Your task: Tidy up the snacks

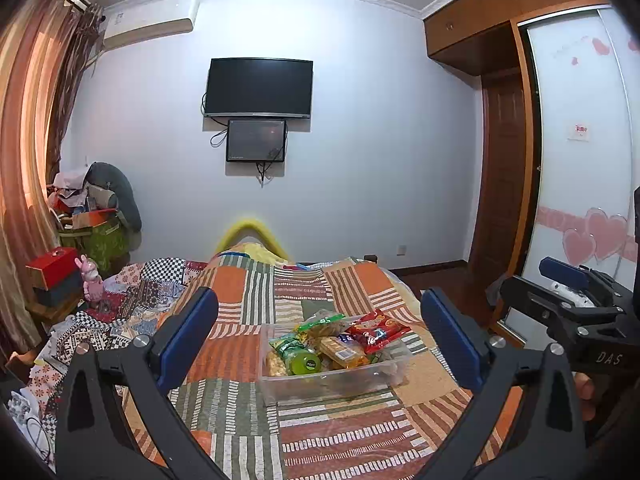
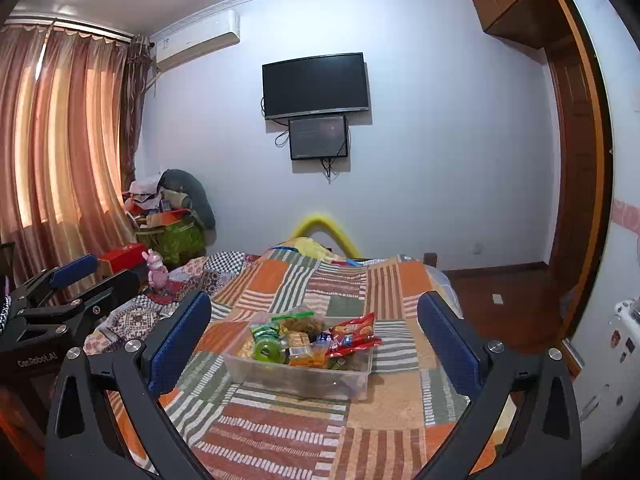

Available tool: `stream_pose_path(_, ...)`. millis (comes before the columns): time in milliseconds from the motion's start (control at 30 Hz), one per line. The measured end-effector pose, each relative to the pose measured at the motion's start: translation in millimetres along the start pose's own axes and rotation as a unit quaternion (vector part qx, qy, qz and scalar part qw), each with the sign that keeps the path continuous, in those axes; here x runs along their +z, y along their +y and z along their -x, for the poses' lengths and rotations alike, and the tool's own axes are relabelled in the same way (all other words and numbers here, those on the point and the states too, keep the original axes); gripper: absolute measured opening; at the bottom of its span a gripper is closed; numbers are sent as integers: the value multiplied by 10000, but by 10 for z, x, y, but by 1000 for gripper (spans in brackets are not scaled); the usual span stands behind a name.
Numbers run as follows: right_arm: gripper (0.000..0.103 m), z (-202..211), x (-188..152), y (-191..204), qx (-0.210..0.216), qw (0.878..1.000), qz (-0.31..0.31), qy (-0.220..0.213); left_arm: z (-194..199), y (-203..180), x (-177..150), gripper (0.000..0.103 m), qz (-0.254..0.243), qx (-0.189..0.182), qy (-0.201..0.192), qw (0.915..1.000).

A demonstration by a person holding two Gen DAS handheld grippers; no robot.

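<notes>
A clear plastic bin point(image 1: 320, 386) point(image 2: 296, 376) sits on the patchwork bed cover and holds several snack packs: a red bag point(image 1: 376, 330) point(image 2: 352, 336), green packs point(image 1: 294, 350) point(image 2: 266, 346) and a yellow-orange pack point(image 1: 342, 352) point(image 2: 308, 354). My left gripper point(image 1: 320, 344) is open and empty, held above the bed short of the bin. My right gripper point(image 2: 314, 344) is open and empty too, at a similar distance. Each gripper shows at the edge of the other's view, the right one point(image 1: 568, 292) and the left one point(image 2: 68, 284).
The bed point(image 1: 340, 440) point(image 2: 280, 440) fills the foreground. A cluttered nightstand with a red box point(image 1: 54, 268) and a pink toy point(image 1: 92, 280) stands left. Curtains hang left, a TV point(image 1: 258, 88) is on the far wall, a wardrobe point(image 1: 580, 160) stands right.
</notes>
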State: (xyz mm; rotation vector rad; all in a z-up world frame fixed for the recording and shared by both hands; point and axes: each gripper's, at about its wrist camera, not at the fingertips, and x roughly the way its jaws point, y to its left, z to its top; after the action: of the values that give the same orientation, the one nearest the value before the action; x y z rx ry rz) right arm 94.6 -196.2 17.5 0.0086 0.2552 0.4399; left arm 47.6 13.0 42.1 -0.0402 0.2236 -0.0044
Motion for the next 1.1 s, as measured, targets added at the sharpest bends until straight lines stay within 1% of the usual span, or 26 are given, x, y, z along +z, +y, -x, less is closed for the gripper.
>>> stream_pose_path(733, 103, 38, -45, -52, -9, 10000, -18, 1, 22, -51, -30, 103, -49, 11, -17, 10000)
stream_pose_path(1100, 103, 40, -43, -41, 2, 10000, -18, 2, -6, -48, -36, 103, -59, -53, 22, 10000)
